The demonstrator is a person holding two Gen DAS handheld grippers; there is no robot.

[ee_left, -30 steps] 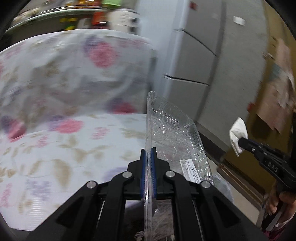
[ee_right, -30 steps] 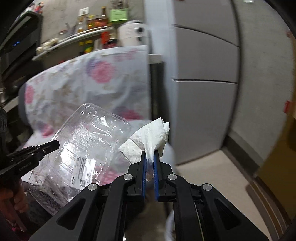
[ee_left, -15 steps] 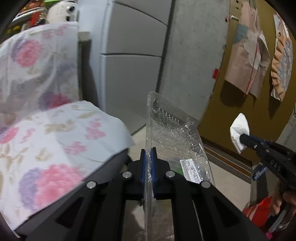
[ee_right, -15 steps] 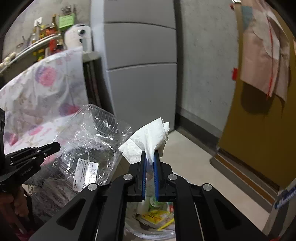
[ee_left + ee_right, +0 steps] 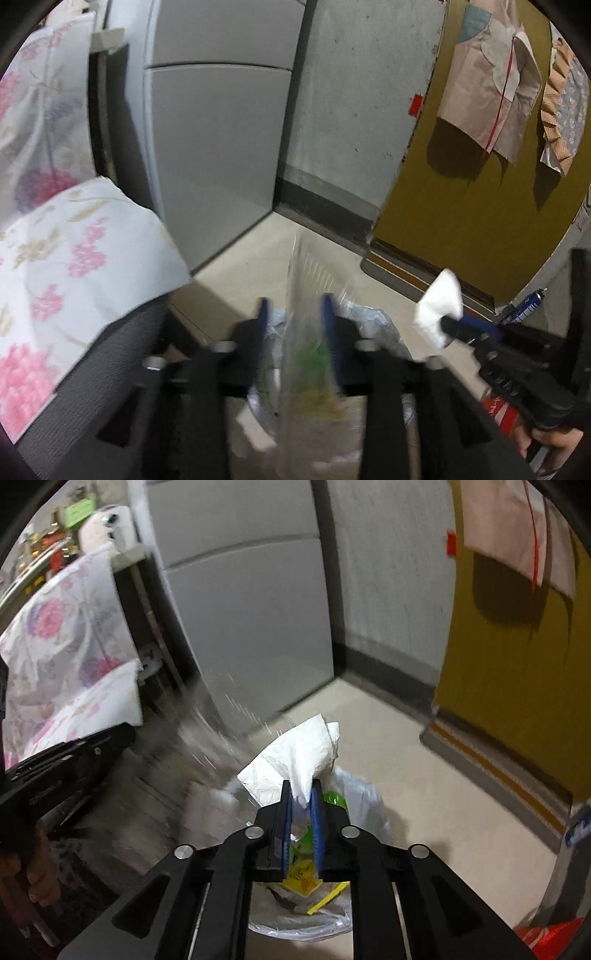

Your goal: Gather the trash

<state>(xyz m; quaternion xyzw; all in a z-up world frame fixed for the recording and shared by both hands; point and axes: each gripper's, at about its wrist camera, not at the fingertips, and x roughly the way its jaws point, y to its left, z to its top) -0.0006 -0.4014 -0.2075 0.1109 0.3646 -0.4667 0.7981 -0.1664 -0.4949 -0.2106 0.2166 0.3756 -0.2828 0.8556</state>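
Observation:
Over the white trash bag [image 5: 373, 325], my left gripper [image 5: 294, 315] has its jaws opening. The clear plastic container [image 5: 306, 332] hangs blurred between its blue pads, which stand well clear of its thin edge. At the right of that view my right gripper [image 5: 447, 325] carries a white tissue [image 5: 439, 306]. In the right wrist view my right gripper [image 5: 301, 808] also has its jaws opening, with the tissue [image 5: 299, 753] sitting loosely in the gap above the trash bag [image 5: 362, 801]. The left gripper [image 5: 123, 734] and the container [image 5: 214, 746], a smear of streaks, show at the left.
A seat under a floral cover [image 5: 74, 258] is at the left, beside a grey refrigerator [image 5: 214, 147]. A mustard door [image 5: 461, 203] with cloths hung on it is at the right. Green and yellow wrappers [image 5: 303, 878] lie in the bag. A hand [image 5: 546, 443] holds the right gripper.
Both grippers swung from the floral seat down over the trash bag. The left pads have parted from the container, which now blurs. The right pads have widened around the tissue.

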